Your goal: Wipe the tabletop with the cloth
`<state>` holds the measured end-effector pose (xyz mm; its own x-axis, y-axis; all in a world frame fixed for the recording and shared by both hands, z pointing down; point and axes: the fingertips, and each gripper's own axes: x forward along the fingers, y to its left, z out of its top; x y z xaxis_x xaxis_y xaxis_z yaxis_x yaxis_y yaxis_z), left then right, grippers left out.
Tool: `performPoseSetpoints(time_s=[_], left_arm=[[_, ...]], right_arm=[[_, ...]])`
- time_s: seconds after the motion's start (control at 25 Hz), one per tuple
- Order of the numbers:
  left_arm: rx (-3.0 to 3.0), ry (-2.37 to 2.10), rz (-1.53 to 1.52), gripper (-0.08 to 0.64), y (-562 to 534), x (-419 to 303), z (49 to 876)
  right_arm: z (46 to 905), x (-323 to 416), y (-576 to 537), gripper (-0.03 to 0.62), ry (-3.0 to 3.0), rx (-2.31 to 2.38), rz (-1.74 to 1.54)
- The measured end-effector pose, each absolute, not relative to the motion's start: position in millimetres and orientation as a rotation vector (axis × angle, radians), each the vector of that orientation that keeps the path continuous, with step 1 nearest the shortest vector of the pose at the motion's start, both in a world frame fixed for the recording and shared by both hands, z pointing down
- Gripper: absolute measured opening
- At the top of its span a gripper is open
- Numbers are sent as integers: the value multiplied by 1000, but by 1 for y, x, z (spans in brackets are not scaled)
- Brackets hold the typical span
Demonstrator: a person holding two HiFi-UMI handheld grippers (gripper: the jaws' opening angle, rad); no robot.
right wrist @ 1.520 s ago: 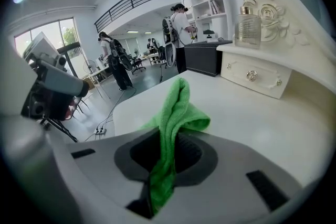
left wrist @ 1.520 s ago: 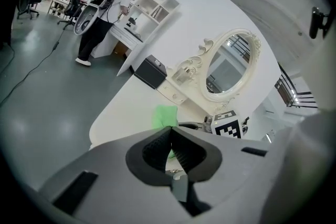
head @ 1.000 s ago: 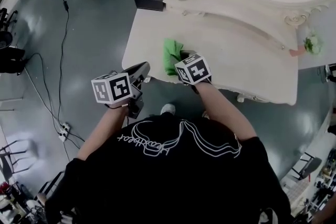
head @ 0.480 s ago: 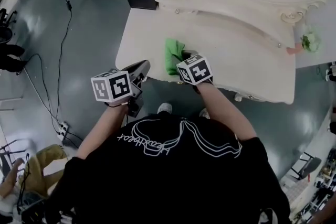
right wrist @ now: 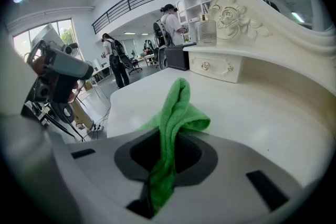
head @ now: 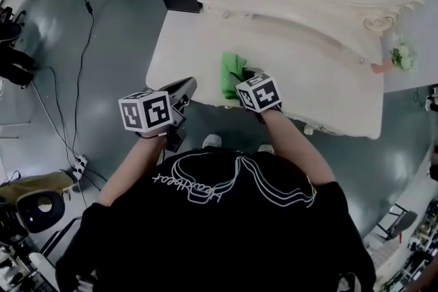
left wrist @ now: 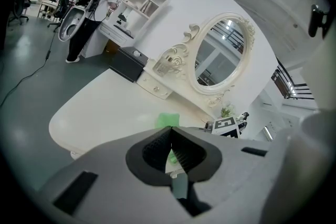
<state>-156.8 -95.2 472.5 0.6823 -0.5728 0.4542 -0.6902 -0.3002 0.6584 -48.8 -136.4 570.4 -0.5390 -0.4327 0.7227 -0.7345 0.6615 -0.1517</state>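
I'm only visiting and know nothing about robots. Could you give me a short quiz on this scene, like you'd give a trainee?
1. True or false: the left gripper is holding the green cloth.
2. What stands at the back of the white tabletop? A. an oval mirror. B. a television. C. a sink.
3. Fill the gap: the left gripper's jaws are ____, with nothing between them.

Key: 1 false, since the right gripper is the one shut on the cloth; 2 A; 3 together.
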Motion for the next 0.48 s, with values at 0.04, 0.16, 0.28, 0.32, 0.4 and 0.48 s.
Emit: performPoseSetpoints(time_s=[0.04,0.16,0.28,0.32,0.4,0.48], left_arm=[[1997,-977,163,4,-96,-155,471],[2001,-990,160,5,-96,-149,468],[2008,-993,156,4,-96,-138,464],[2010,-992,157,5,-96,-134,463],[2012,-993,166,4,-96,-127,463],[2017,-997,180,5,-95,-121,465]], right_arm=[[570,-46,-136,54,-2212,898,587],[571,-37,-132,54,-2210,891,596],[571,-26,-129,54,-2211,885,602],[570,-22,-129,54,-2211,887,600],[570,-14,-129,54,-2211,893,592],[570,-5,-128,54,-2211,897,581]])
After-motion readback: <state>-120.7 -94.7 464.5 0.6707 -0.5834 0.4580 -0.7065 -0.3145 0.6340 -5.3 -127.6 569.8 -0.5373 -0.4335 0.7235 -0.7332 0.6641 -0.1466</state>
